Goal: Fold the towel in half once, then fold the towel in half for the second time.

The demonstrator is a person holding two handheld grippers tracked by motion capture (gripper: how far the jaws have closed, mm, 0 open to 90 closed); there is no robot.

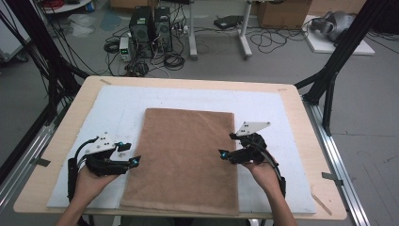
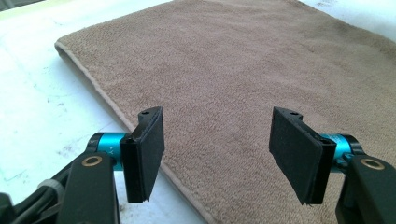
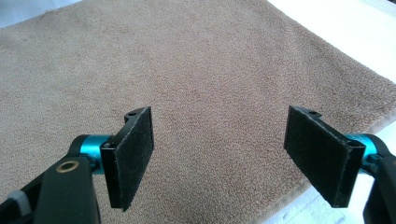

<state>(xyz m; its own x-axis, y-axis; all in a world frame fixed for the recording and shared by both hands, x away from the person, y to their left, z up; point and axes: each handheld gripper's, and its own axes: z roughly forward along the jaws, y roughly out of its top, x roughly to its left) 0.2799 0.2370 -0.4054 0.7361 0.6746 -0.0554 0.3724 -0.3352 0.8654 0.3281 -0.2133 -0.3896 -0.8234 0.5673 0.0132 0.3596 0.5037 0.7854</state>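
Two sets of tongs hover over one brown towel (image 1: 181,157), and what matters for the next move is how its long axis runs. I see the towel lying flat on the white mat (image 1: 263,101) that covers the table (image 1: 299,122), its long axis running from the near edge of the table toward the far edge, its short near end almost at the mat's near edge.

My left gripper (image 1: 133,162) sits at the towel's left long edge, about midway between its near and far ends, tips pointing inward across the cloth. In the left gripper view the hemmed edge (image 2: 109,105) passes under the left pad, so the jaws straddle the border from above. They stand released, well apart, with nothing between the pads but air.

My right gripper (image 1: 224,154) mirrors it at the right long edge, also roughly midway along. Its own view shows the towel's right border (image 3: 369,77) just beyond the right pad, white mat past it. These jaws are likewise released and grasp nothing.

So each hand is nearest its own long edge, and neither is close to a corner (the near corners lie back toward me, the far ones well ahead). I judge that if the cloth is to be folded across its length, both hands must travel along those edges to reach an end; if folded lengthwise, one hand can pinch the hem right below it.
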